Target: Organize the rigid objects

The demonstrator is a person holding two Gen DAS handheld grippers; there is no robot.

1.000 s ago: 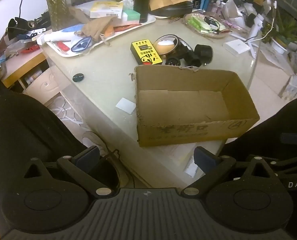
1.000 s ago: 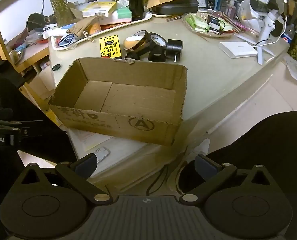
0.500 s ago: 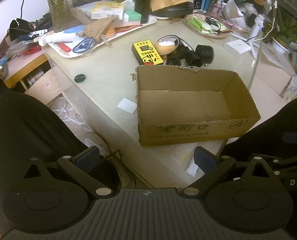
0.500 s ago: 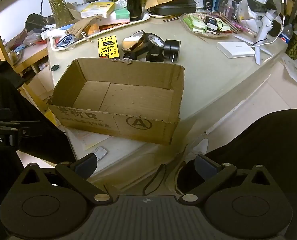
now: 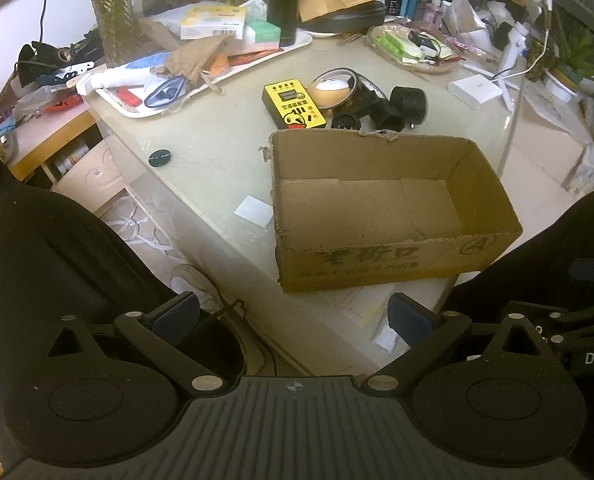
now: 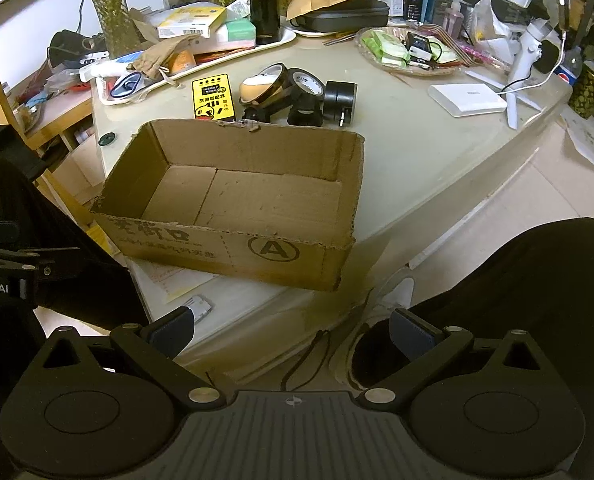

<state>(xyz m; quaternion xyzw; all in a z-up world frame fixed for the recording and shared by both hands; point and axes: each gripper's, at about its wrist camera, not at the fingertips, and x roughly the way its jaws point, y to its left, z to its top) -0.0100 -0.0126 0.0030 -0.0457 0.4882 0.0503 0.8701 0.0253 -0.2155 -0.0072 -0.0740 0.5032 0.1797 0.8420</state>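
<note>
An open, empty cardboard box [image 5: 377, 264] [image 6: 233, 248] marked "A" sits at the table's near edge. Just behind it lie a yellow remote-like device [image 5: 293, 103] [image 6: 213, 96], tape rolls [image 5: 335, 88] [image 6: 307, 84], and black plug adapters [image 5: 407, 104] [image 6: 339, 98]. My left gripper [image 5: 293, 318] hovers open and empty below the table edge, in front of the box. My right gripper [image 6: 293, 326] is likewise open and empty, low before the box's right corner.
A white tray [image 5: 137, 110] with clutter, a black flask [image 6: 264, 0] and a vase stand at the back left. A woven dish [image 6: 409, 68], a white box [image 6: 467, 98] and a white stand [image 6: 525, 68] fill the back right. A small black disc [image 5: 160, 157] lies left. Dark-clothed legs flank both grippers.
Both cameras have drifted slightly closer and upward toward the box. Both grippers stay open and empty; nothing on the table has moved.
</note>
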